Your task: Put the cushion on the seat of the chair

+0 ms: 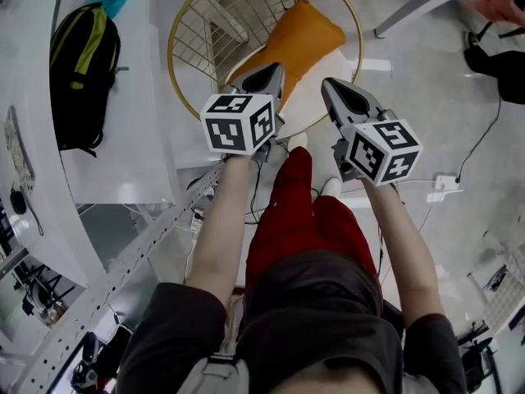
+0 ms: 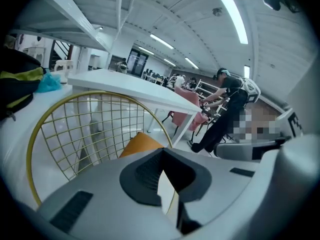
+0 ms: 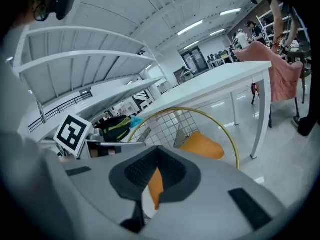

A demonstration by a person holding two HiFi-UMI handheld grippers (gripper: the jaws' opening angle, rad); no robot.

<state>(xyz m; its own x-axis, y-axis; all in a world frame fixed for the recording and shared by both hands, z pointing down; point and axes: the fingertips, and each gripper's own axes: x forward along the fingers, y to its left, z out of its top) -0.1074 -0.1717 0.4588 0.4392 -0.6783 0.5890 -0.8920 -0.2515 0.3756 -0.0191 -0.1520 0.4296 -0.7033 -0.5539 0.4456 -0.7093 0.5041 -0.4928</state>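
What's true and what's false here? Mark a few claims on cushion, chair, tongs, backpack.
1. The orange cushion sits in the chair, against its wire back. True.
2. The left tongs grip the cushion. False: the left tongs are shut on nothing.
3. A black-and-yellow backpack lies on a white surface left of the chair. True.
4. The chair's rim is black. False: it is gold.
5. The right tongs stand wide open. False: the right tongs are shut, empty.
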